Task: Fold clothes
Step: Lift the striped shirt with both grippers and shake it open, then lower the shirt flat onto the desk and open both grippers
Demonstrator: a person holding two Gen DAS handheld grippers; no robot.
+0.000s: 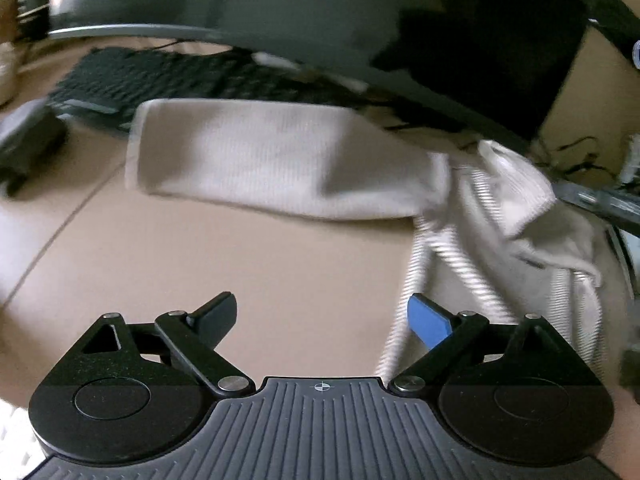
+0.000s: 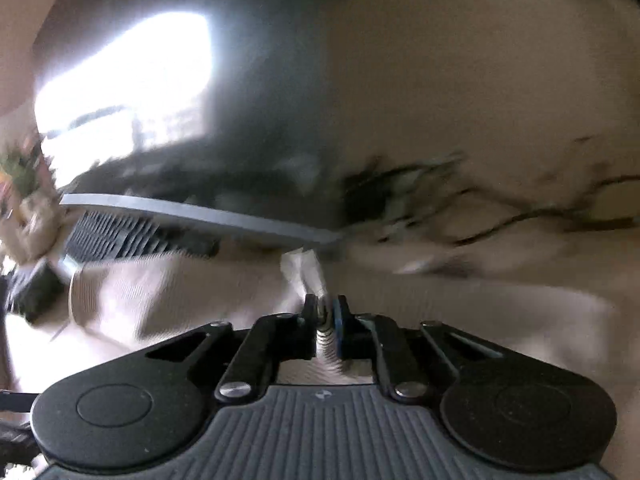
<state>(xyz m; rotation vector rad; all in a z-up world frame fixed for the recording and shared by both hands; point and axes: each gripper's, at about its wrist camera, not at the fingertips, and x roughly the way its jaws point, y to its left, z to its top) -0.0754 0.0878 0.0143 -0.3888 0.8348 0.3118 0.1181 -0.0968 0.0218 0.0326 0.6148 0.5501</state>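
Left wrist view, cream ribbed garment (image 1: 280, 160) lying crosswise, left jaws apart, right jaws clamping its bunched end.

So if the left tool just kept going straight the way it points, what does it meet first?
Probably bare table: the open left tool holds nothing. The cream garment lies further on and to the right; blur makes depth uncertain.

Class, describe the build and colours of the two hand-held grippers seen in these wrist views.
Each hand-held gripper (left, right) is black: a ribbed grey-black central plate with a small crosshair mark, two round discs either side, and jointed link arms with silver pivot pins. One finger pad is black, the other blue. No cables or sleeves show.
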